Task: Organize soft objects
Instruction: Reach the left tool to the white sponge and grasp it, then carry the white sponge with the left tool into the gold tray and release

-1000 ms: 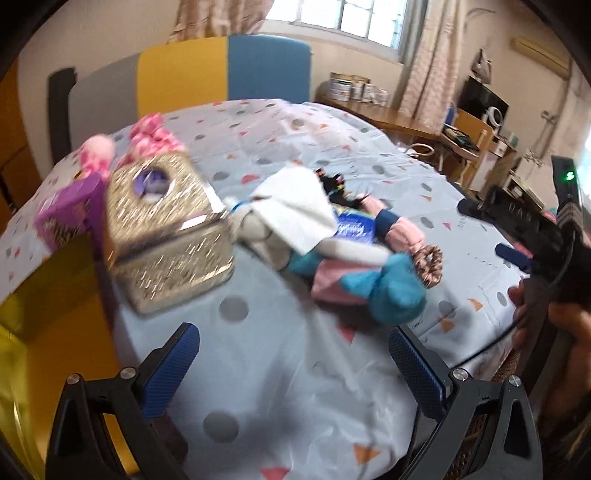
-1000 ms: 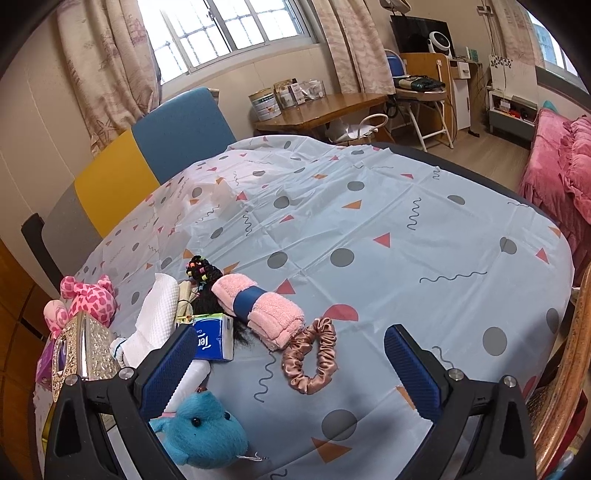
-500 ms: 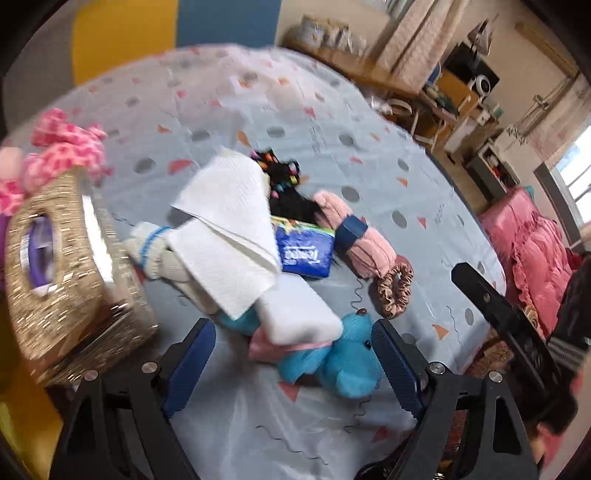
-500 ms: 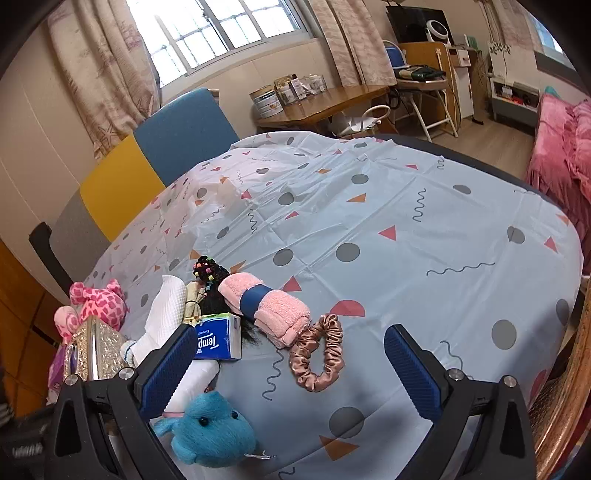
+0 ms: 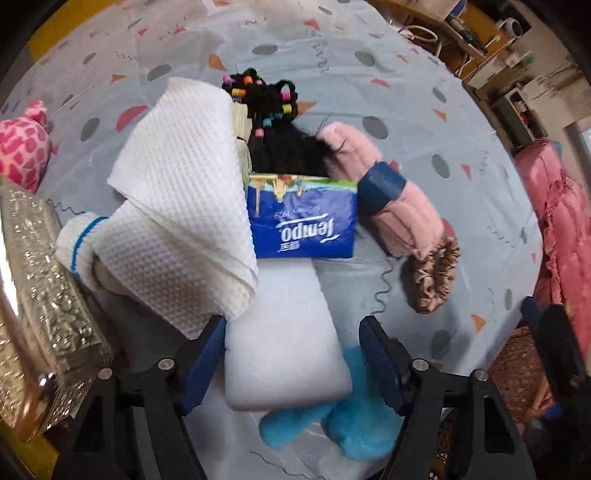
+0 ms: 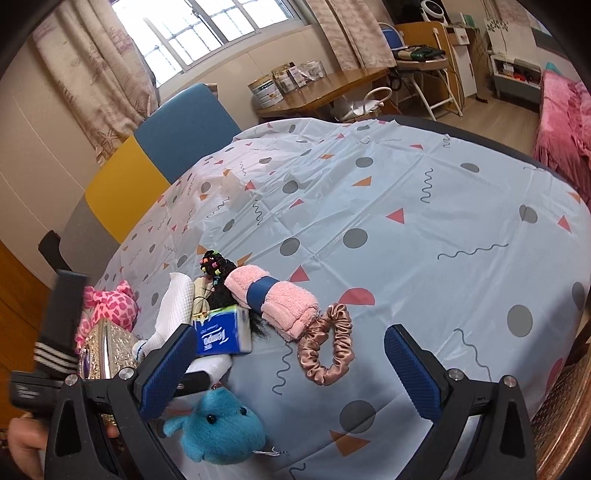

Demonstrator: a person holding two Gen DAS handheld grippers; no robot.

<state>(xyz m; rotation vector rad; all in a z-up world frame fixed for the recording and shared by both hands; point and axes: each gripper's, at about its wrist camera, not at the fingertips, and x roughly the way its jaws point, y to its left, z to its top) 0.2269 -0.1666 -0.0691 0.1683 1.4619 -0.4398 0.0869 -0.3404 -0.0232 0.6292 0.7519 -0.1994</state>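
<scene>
Over white sponge block (image 5: 284, 332), down-tilted left tongs (image 5: 291, 360).

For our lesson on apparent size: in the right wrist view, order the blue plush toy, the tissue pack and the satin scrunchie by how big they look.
1. Blue plush toy, though it lies nearest the camera.
2. and 3. Satin scrunchie and tissue pack look alike; the pack is partly hidden.

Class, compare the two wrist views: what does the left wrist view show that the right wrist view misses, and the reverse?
Only the left wrist view shows the white foam block lying between the left tool's open, closing blue pads, neither pressing it. Only the right wrist view shows the window, the blue and yellow chair back and the blue plush's face. Both show the tissue pack, pink rolled towel, satin scrunchie, white waffle cloth and glittery box.
</scene>
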